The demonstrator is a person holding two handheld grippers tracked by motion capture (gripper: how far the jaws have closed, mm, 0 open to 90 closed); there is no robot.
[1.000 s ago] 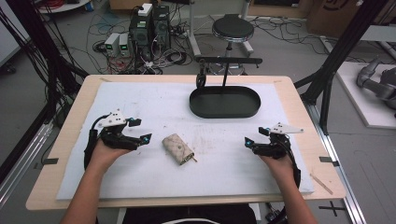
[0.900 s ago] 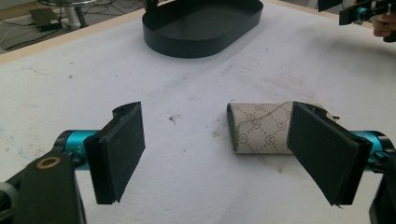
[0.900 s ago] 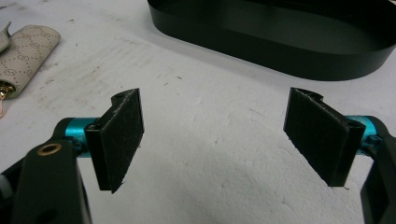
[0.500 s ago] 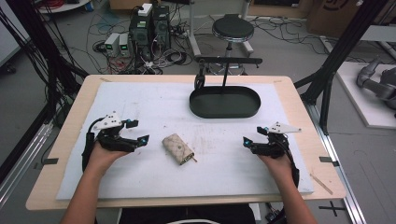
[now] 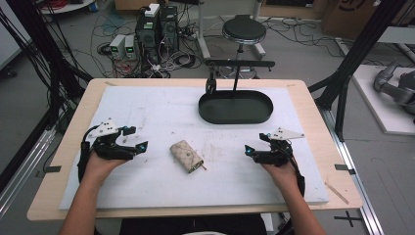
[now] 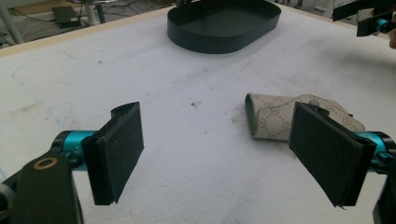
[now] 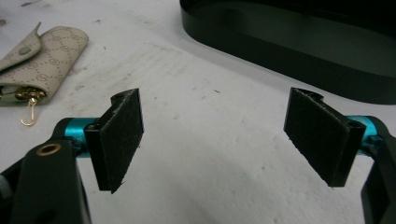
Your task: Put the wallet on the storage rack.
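My left claw [image 5: 138,138] sat on the left side of the tabletop [image 5: 303,93], over the white mat [image 5: 161,107], jaws spread wide with nothing between them. In the left gripper view the beige monogram pouch [image 6: 280,116] lay just past my right-hand pad [image 6: 327,156], partly hidden behind it, not touching that I could tell. In the high view the pouch [image 5: 186,155] lay flat mid-mat, tilted, between both claws, with its small gold clasp [image 7: 29,113] sticking out at the end nearer me. The black oval tray [image 5: 235,115] stood farther back, right of centre, well apart from the pouch. My right claw [image 5: 255,146] rested on the right side of the mat, jaws wide apart too, holding nothing; the pouch was off to its left and the tray wall [image 7: 299,70] ahead.
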